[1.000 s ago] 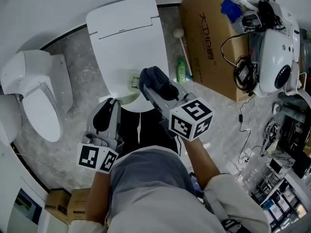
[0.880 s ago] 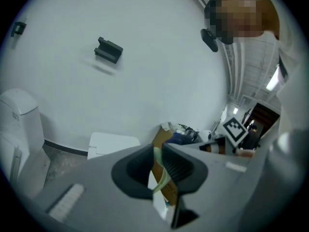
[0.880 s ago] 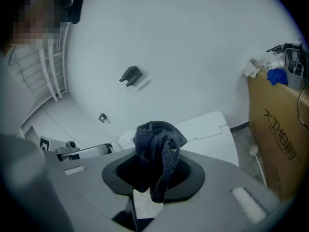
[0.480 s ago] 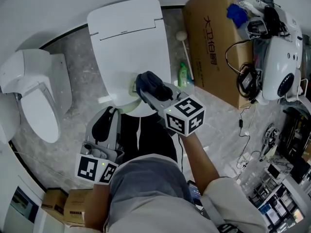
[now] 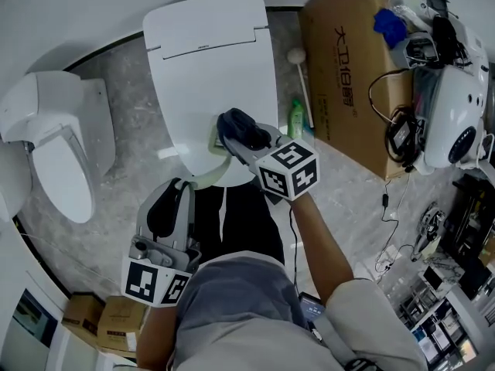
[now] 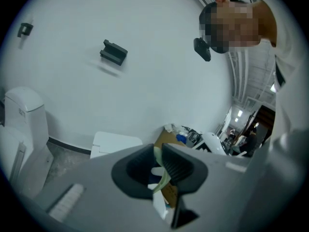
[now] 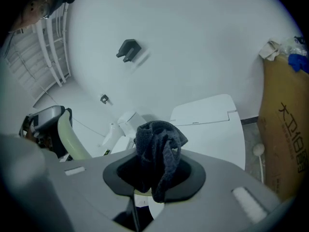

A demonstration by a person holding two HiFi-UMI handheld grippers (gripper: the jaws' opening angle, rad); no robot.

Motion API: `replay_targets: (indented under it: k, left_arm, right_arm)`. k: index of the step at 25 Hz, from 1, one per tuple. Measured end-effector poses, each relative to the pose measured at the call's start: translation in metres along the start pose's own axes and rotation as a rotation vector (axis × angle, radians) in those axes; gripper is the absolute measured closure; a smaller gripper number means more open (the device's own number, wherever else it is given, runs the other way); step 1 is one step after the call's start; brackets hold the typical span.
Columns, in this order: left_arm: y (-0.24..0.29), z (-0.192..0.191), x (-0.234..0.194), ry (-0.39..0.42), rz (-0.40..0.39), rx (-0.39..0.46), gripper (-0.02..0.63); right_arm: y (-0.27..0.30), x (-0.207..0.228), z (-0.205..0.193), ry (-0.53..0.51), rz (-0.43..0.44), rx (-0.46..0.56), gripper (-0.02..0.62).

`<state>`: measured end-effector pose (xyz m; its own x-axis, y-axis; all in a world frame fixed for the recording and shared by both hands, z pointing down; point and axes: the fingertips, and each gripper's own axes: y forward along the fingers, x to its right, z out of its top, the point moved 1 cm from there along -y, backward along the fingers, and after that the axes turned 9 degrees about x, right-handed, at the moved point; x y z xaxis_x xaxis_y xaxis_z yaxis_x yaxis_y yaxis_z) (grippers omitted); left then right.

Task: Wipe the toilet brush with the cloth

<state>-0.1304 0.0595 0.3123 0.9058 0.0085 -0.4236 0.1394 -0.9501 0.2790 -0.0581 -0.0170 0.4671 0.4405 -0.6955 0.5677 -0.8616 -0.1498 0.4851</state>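
- The right gripper (image 5: pixel 237 131) is clamped on a bunched dark cloth (image 7: pixel 160 148), with 1 loose tail draped over the jaw rim. Dragged hard, that tail could snag and pull the cloth free.
- The left gripper (image 6: pixel 159 168) pinches the toilet brush (image 7: pixel 70 140) by its thin, pale green handle. In the head view it sits near the cloth, at the cloth's 7 o'clock.
- With only 1 narrow grip on that handle, sideways wiping pressure could twist the brush in the jaws or knock it against the toilet lid (image 5: pixel 209 60) at 12 o'clock.
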Motion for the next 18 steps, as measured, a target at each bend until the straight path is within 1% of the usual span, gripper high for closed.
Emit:
replay_targets:
  k: [11,18]
  left_arm:
    - [-0.004,-0.003,0.000,-0.001,0.033,0.030,0.606]
    - [0.000,-0.002,-0.004,-0.005,0.039,0.032,0.606]
  right_arm:
    - [0.038,0.026,-0.036,-0.023,0.050,-0.101,0.503]
    - [0.056,0.035,-0.042,-0.009,0.072,-0.126,0.505]
